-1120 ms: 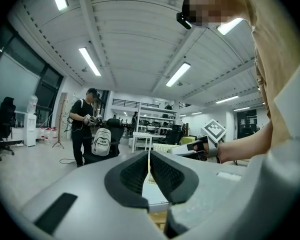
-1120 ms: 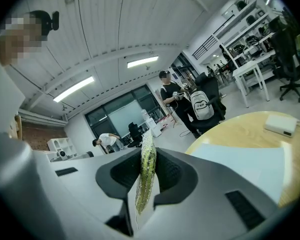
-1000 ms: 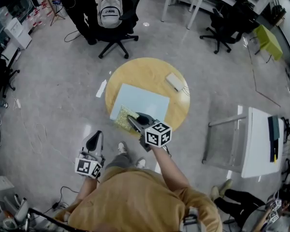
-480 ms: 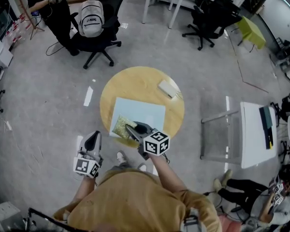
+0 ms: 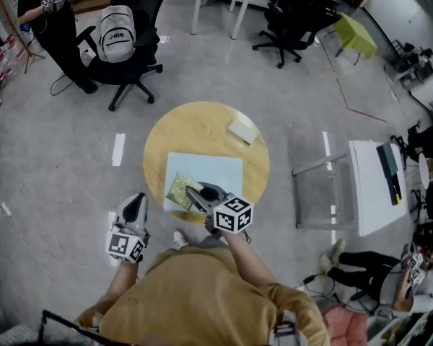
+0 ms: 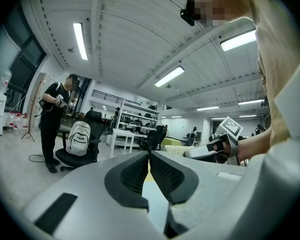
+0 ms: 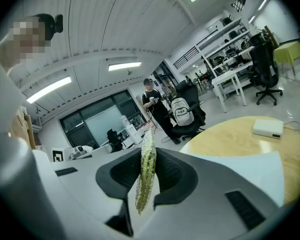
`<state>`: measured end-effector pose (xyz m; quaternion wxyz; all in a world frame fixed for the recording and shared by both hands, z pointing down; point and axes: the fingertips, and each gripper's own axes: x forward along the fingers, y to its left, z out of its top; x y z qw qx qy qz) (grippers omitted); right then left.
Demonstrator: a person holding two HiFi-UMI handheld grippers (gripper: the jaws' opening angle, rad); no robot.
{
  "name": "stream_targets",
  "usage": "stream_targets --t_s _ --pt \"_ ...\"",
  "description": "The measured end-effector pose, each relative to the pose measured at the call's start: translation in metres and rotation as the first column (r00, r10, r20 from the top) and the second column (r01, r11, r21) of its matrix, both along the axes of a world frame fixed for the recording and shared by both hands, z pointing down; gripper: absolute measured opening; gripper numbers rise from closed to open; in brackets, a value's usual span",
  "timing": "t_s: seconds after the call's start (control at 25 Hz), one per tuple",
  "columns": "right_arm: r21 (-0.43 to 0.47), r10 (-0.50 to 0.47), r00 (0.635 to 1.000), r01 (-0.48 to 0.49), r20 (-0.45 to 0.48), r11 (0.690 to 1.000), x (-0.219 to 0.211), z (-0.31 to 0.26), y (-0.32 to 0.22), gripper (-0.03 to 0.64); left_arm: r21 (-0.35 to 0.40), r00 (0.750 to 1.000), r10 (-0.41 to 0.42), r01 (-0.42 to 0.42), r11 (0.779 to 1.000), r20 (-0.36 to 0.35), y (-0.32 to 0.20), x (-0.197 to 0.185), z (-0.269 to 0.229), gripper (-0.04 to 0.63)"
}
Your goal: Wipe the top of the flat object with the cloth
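Far left, your left gripper (image 5: 134,206) hangs out over the grey floor (image 5: 72,179), just off the near-left edge of the round wooden table (image 5: 195,125), jaws pointing away from you. Its own view shows the two dark ribbed pads pressed together with nothing between them, so that one is closed and empty.

Moving in over the table edge, there's the yellow-green glittery cloth (image 5: 180,189), lying on the near-left corner of the pale blue flat sheet (image 5: 218,170). Your right gripper (image 5: 195,192) is clamped on the cloth's near edge (in the right gripper view the fabric stands on edge, pinched between the pads, with a strip poking out beyond the tips and a tail hanging below). The gripper's marker cube (image 5: 233,215) sits just off the table's near rim.

The blue sheet covers the near half of the tabletop, one corner reaching the near edge. Right of centre, beyond the sheet and apart from it, a small white box (image 5: 243,130) rests on bare wood.
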<state>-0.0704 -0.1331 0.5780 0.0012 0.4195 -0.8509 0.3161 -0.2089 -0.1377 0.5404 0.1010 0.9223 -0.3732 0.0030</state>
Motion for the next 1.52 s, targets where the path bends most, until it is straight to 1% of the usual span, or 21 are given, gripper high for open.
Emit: stream_targets --t_s 0.24,0.44,0.56,0.68,0.84,1.0,1.08,1.16,1.2,1.28,1.44,1.52 --pt "0.021 -0.017 1.0 0.017 0.003 1.0 0.008 -0.002 -0.005 0.063 0.012 1.0 -0.007 0.007 1.0 -0.004 0.0 0.013 0.0 0.015" --pt "0.01 -0.061 0.998 0.061 0.005 0.998 0.022 0.006 0.002 0.063 0.021 0.998 -0.069 0.068 0.997 0.014 0.004 0.025 -0.003 0.015" --pt "-0.002 -0.092 0.996 0.092 0.01 0.996 0.021 0.013 0.001 0.064 0.027 0.996 -0.084 0.083 0.996 0.033 0.004 0.031 -0.005 0.015" --pt "-0.023 -0.125 0.992 0.126 0.017 0.992 0.015 0.027 0.0 0.063 0.015 0.993 -0.111 0.111 0.994 0.042 0.006 0.029 0.001 0.015" --pt "-0.057 -0.176 0.984 0.178 0.034 0.982 0.002 0.051 -0.004 0.063 -0.007 0.988 -0.144 0.144 0.989 0.06 0.012 0.023 0.011 0.015" --pt "-0.097 -0.236 0.97 0.24 0.05 0.966 -0.016 0.075 -0.007 0.064 -0.025 0.979 -0.187 0.19 0.982 0.085 0.022 0.012 0.019 0.015" --pt "-0.131 -0.248 0.966 0.256 0.076 0.958 -0.024 0.09 -0.01 0.063 -0.037 0.974 -0.206 0.21 0.977 0.098 0.028 0.006 0.023 0.015" --pt "-0.168 -0.245 0.964 0.26 0.106 0.951 -0.031 0.106 -0.015 0.063 -0.048 0.969 -0.222 0.228 0.972 0.107 0.033 0.0 0.026 0.015" --pt "-0.183 -0.243 0.964 0.259 0.105 0.948 -0.033 0.115 -0.017 0.063 -0.055 0.967 -0.23 0.237 0.97 0.11 0.035 -0.003 0.028 0.015" --pt "-0.209 -0.249 0.965 0.262 0.084 0.942 -0.038 0.132 -0.02 0.063 -0.066 0.964 -0.241 0.249 0.966 0.111 0.039 -0.007 0.031 0.015" --pt "-0.266 -0.242 0.966 0.256 0.086 0.929 -0.039 0.159 -0.021 0.063 -0.077 0.962 -0.246 0.255 0.964 0.115 0.045 -0.006 0.033 0.015" --pt "-0.282 -0.243 0.968 0.25 0.058 0.926 -0.033 0.166 -0.02 0.063 -0.079 0.962 -0.246 0.255 0.964 0.116 0.046 -0.003 0.033 0.015"
